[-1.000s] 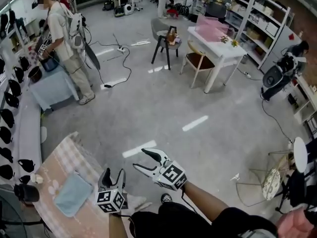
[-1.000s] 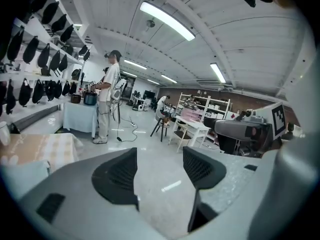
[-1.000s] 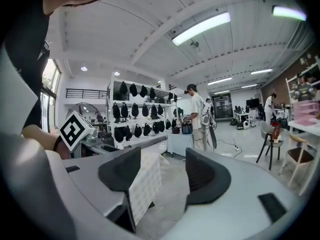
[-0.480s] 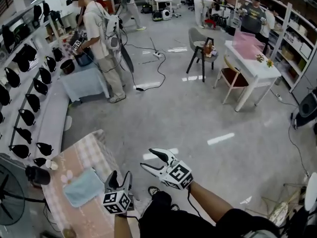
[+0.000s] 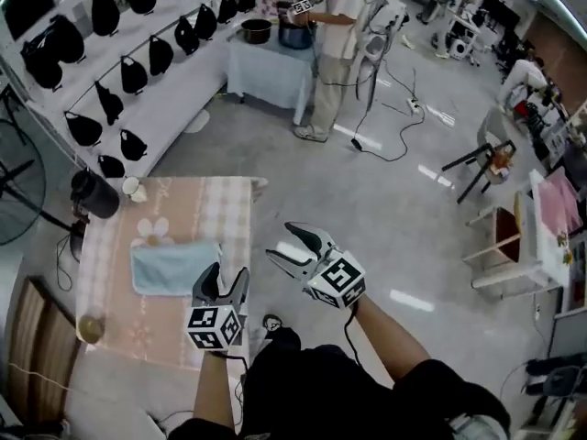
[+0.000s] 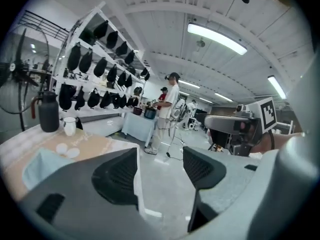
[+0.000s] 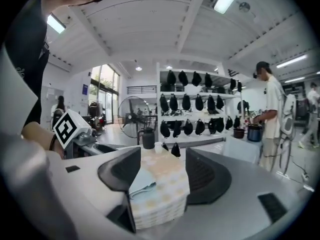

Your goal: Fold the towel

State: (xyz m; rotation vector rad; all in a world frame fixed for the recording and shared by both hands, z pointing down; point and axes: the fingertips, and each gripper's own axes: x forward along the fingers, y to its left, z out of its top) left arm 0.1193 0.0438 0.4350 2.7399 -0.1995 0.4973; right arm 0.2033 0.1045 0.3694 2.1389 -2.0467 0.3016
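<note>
A light blue towel (image 5: 174, 266) lies flat on a table with a pink checked cloth (image 5: 197, 211). In the head view my left gripper (image 5: 226, 279) hovers at the table's right edge, just right of the towel, open and empty. My right gripper (image 5: 286, 243) hangs over the floor right of the table, also open and empty. The left gripper view has the towel (image 6: 42, 165) low at the left, beside the left gripper (image 6: 160, 171). Between the jaws of the right gripper (image 7: 162, 173), the towel (image 7: 140, 181) and the table cloth (image 7: 167, 184) show ahead.
A black flask (image 5: 94, 193) and a white cup (image 5: 132, 188) stand at the table's far left corner; a small jar (image 5: 90, 328) sits near its front left. A fan (image 5: 16, 183) is at the left. A person (image 5: 337, 35) stands by a far table; shelves hold black bags (image 5: 108, 104).
The head view has swung left, bringing the table from the lower left corner toward the middle. Both grippers now sit closer to the table and towel, still open.
</note>
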